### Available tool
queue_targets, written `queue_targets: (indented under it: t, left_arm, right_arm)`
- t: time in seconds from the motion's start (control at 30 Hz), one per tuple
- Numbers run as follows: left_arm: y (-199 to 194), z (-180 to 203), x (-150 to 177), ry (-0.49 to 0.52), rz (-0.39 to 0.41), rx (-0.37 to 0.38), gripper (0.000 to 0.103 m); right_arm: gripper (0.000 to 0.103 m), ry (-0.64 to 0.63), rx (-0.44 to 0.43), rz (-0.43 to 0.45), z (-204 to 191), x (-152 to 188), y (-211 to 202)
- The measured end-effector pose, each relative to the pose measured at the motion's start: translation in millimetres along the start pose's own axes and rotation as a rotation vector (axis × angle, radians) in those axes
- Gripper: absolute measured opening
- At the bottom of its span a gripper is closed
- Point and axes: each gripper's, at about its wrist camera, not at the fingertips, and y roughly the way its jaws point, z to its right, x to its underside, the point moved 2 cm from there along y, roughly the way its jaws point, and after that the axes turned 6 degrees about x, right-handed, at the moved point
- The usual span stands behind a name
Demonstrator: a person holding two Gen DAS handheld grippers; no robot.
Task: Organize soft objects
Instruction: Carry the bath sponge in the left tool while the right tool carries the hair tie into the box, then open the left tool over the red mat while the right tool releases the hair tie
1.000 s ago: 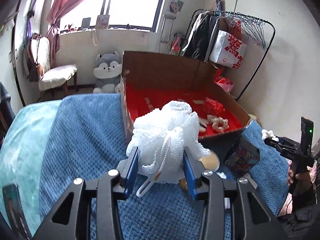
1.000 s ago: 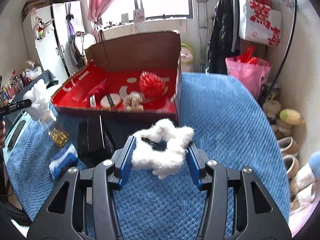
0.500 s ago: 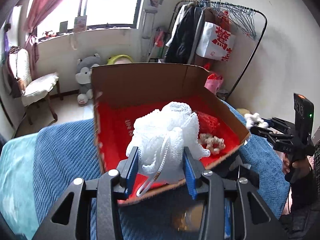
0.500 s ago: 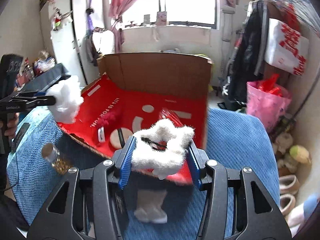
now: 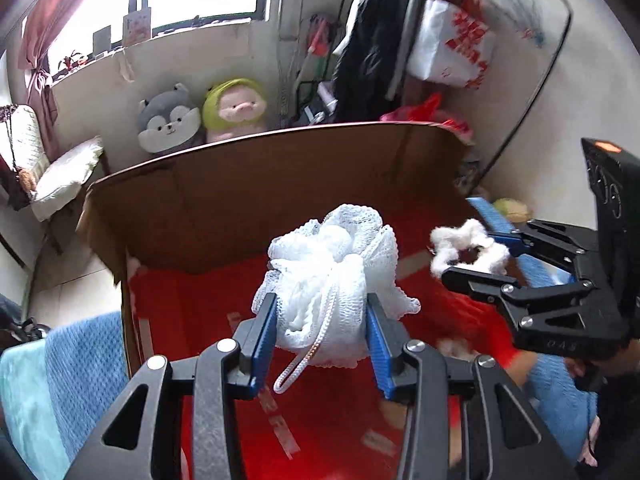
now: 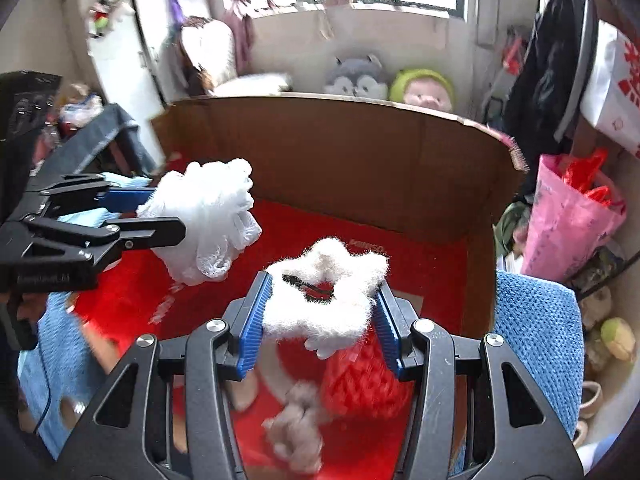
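My left gripper [image 5: 322,344] is shut on a white mesh bath pouf [image 5: 334,276], whose cord loop hangs below the blue pads. My right gripper [image 6: 320,322] is shut on a fluffy white scrunchie [image 6: 324,300]. Both hang above the red floor of an open cardboard box [image 5: 260,196]. Each gripper shows in the other's view: the right one with its scrunchie [image 5: 466,250] at the right, the left one with the pouf [image 6: 208,216] at the left. In the box below the right gripper lie a red knitted ball [image 6: 360,384] and a beige fuzzy scrunchie [image 6: 296,428].
The box [image 6: 340,160] rests on a blue blanket [image 6: 536,332] over a bed. Two plush toys [image 5: 200,116] sit on the floor behind the box. A clothes rack [image 5: 440,40] with bags stands at the back right, and a chair [image 5: 52,168] at the left.
Both grippers have travelled forward from over the blanket to above the inside of the box, each keeping its hold. The two grippers now sit closer together.
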Motion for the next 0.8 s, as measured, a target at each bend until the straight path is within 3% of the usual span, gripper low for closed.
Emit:
queue_targets:
  t: [0.37, 0.63, 0.8]
  left_arm:
    - [59, -12, -23, -0.014, -0.091, -0.104, 0.045]
    - [62, -16, -22, -0.021, -0.089, -0.098, 0.049]
    - [65, -22, -25, -0.035, -0.09, -0.095, 0.053]
  right_arm:
    - [0.047, 0.049, 0.101, -0.201, 18, -20, 80]
    - [0.047, 0.022, 0.155, -0.304, 19, -20, 117]
    - [0.047, 0.018, 0.159, -0.311, 21, -19, 122]
